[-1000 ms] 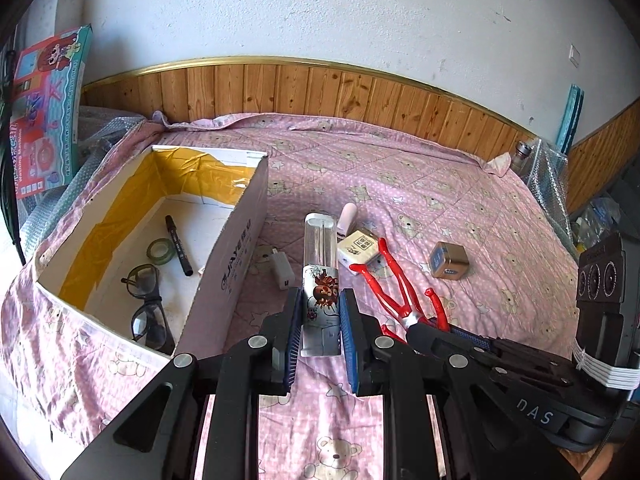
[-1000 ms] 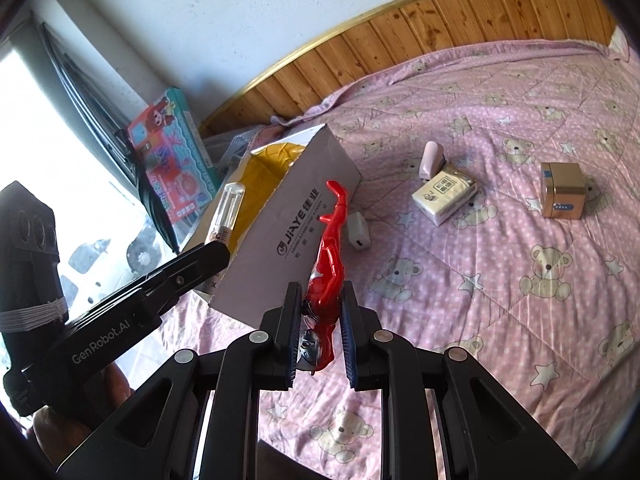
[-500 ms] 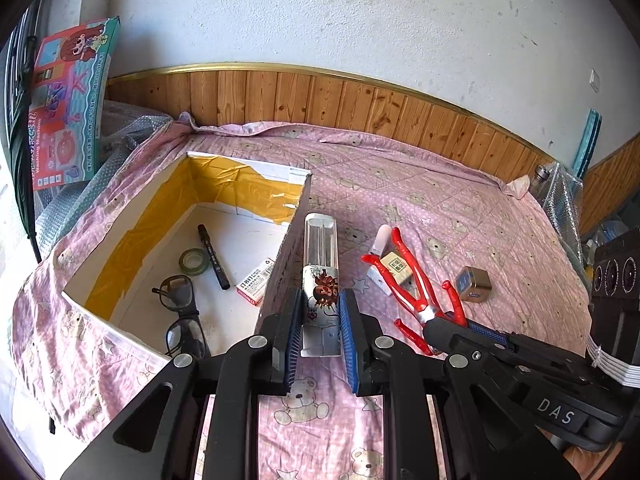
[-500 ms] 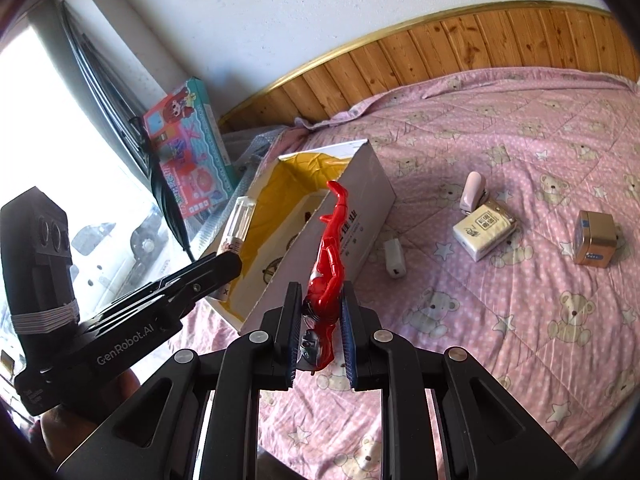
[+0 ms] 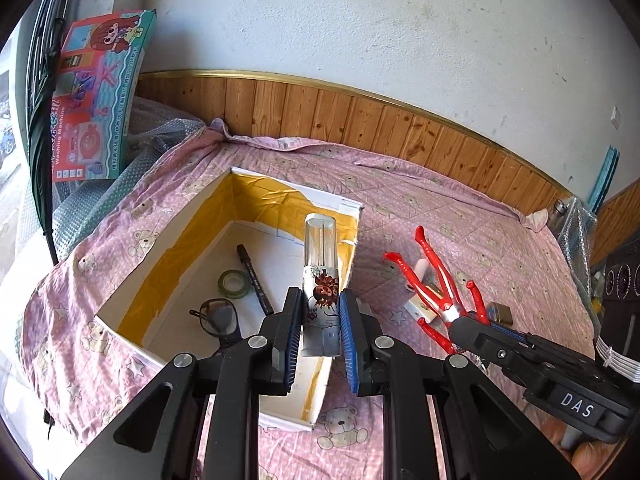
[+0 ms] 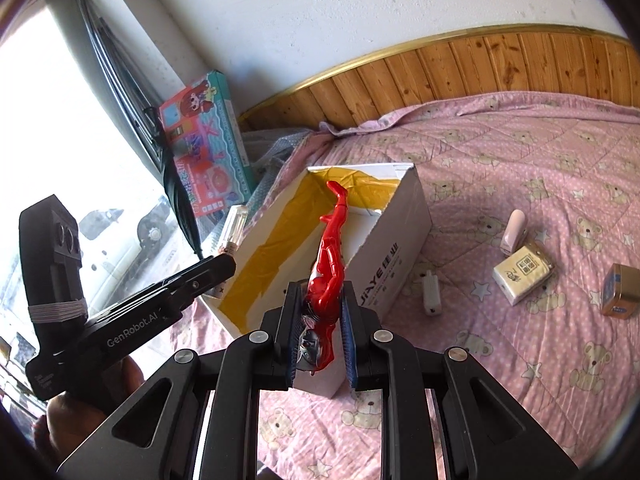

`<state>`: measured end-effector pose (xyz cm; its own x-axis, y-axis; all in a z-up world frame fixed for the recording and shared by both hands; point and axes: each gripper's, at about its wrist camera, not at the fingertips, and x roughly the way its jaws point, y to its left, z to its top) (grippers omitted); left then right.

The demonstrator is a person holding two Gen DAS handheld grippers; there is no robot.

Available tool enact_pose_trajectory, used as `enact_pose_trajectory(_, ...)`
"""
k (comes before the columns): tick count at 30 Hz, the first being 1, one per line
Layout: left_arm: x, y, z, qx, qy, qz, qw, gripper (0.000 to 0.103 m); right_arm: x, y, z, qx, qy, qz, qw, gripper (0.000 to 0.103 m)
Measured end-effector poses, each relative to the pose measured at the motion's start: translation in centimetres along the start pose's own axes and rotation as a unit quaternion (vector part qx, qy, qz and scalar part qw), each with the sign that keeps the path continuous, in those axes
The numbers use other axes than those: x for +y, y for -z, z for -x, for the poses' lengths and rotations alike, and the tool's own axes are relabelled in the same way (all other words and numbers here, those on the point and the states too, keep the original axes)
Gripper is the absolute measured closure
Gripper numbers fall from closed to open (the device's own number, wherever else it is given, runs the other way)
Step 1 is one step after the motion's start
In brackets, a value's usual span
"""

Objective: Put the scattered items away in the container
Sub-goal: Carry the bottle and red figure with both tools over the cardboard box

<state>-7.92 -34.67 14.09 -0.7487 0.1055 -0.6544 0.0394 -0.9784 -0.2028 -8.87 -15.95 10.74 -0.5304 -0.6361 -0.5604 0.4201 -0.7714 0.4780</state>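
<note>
Left claw (image 5: 320, 332) pinched a clear-capped tube (image 5: 321, 276) at frame center over the open white box (image 5: 132, 280) on the pink bed (image 5: 460, 216), right claw (image 6: 320, 336) pinched a red figure (image 6: 328, 256) above the box's near wall, glasses (image 5: 218, 316), tape roll (image 5: 234, 280), marker (image 5: 252, 272) inside.

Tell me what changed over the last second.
Both grippers moved from beside the box to over it: left carrying the bottle, right carrying the red figure. Grips unchanged; pen, tape and glasses stayed put.
</note>
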Motion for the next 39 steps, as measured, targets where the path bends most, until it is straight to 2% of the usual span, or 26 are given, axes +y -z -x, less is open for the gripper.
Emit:
enact_pose_trajectory(9, 4.2, -1.7, -1.6, 0.013, -0.002, 0.047, 0.9988, 0.083, 1.5, -2.7, -3.0, 0.007, -0.01, 0.021, 1.0, 0.084)
enact_pose_trajectory(19, 4.0, -1.5, -5.7, 0.075, 0.019, 0.074, 0.9942, 0.083, 2.1, -6.5, -7.4, 0.023, -0.011, 0.046, 0.999, 0.084)
enact_pose_trajectory(28, 3.1, 0.1, -8.5, 0.125, 0.027, 0.071, 0.9893, 0.083, 0.9, -8.7, -13.1, 0.086, -0.006, 0.07, 0.994, 0.084)
enact_pose_trajectory(39, 3.9, 1.2, -11.2, 0.171, 0.02, 0.08, 0.9818, 0.083, -0.9, -9.7, -20.6, 0.19, 0.007, 0.096, 0.977, 0.084)
